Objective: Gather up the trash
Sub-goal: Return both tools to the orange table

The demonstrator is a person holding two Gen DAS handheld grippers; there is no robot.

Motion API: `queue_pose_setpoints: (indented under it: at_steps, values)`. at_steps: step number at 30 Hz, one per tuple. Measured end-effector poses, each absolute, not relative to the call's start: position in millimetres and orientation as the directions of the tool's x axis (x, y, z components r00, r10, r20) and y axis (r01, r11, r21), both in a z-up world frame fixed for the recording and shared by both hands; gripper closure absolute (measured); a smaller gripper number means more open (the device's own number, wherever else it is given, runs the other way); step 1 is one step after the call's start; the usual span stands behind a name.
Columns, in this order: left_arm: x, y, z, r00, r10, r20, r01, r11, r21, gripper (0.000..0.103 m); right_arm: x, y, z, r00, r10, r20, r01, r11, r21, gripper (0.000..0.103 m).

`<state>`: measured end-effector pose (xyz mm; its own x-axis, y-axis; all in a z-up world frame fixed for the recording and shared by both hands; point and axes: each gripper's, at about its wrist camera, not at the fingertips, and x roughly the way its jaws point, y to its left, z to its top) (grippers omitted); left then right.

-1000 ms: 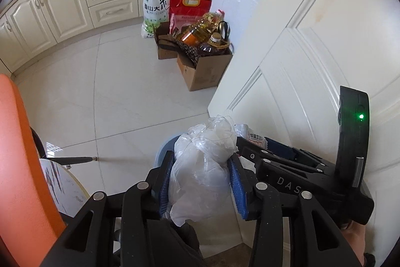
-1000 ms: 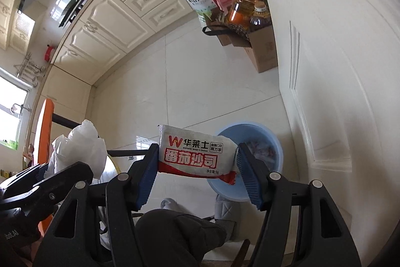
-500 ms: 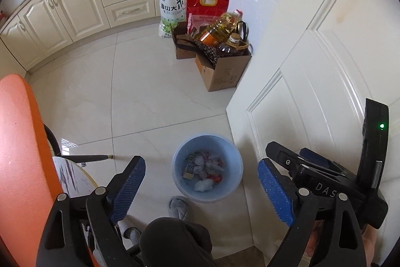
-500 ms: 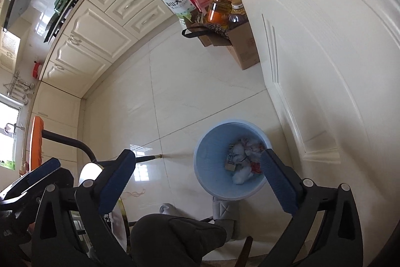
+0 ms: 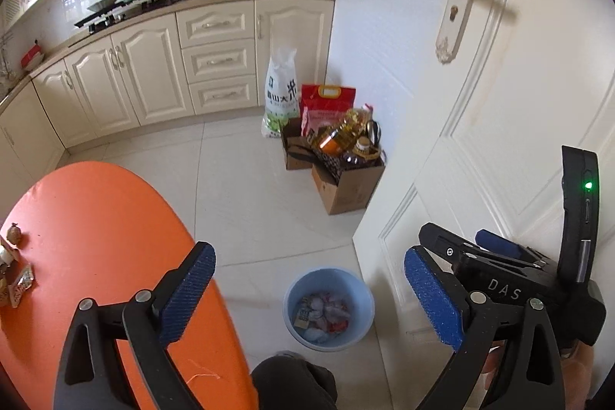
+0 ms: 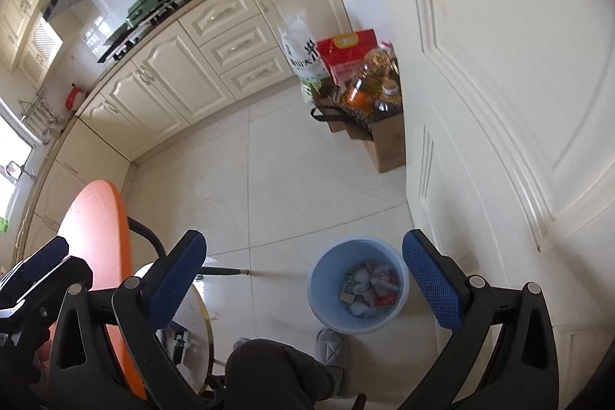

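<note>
A light blue bin [image 5: 289,298] [image 6: 319,279] stands on the tiled floor by the white door, with crumpled wrappers and plastic [image 5: 323,312] [image 6: 369,285] inside. My left gripper [image 5: 307,252] hangs high above it, its jaws still opening and nothing between them. My right gripper [image 6: 303,237] is open wide and empty above the bin; it also shows beside the door in the left wrist view [image 5: 480,248]. On the orange table [image 5: 96,237], small wrappers [image 5: 17,285] lie at the far left edge.
The door [image 5: 499,102] is close on the right. Cardboard boxes [image 5: 346,187] with oil bottles and two rice bags stand against the wall beyond the bin. Cream cabinets [image 5: 153,75] line the back. A person's knee and grey slipper [image 6: 332,344] are by the bin.
Both grippers opened and let go: the plastic bag and the red-and-white packet left the jaws. Both rose away from the bin, and the left view swung over the orange table.
</note>
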<state>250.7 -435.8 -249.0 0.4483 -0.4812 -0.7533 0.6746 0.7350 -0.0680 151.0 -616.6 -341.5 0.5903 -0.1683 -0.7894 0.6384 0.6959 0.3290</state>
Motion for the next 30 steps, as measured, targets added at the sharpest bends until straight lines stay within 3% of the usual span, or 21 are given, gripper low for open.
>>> queue_pose_setpoints:
  at_steps: [11,21,30]
  values:
    - [189,-243,-197,0.711,-0.442,-0.548,0.483,0.872,-0.077,0.001,192,-494,-224,0.748,-0.14,-0.649,0.405,0.871,0.279,0.0]
    - [114,-101,-202,0.824,-0.288,-0.488,0.277,0.956,-0.097,0.001,230,-355,-175,0.821,0.0,-0.571,0.141,0.969,0.202,0.0]
    - [47,-59,-217,0.863,-0.153,-0.481,0.13,0.988,-0.08,0.001,248,-271,-177,0.811,0.117,-0.573,-0.023,0.986,0.168,0.0]
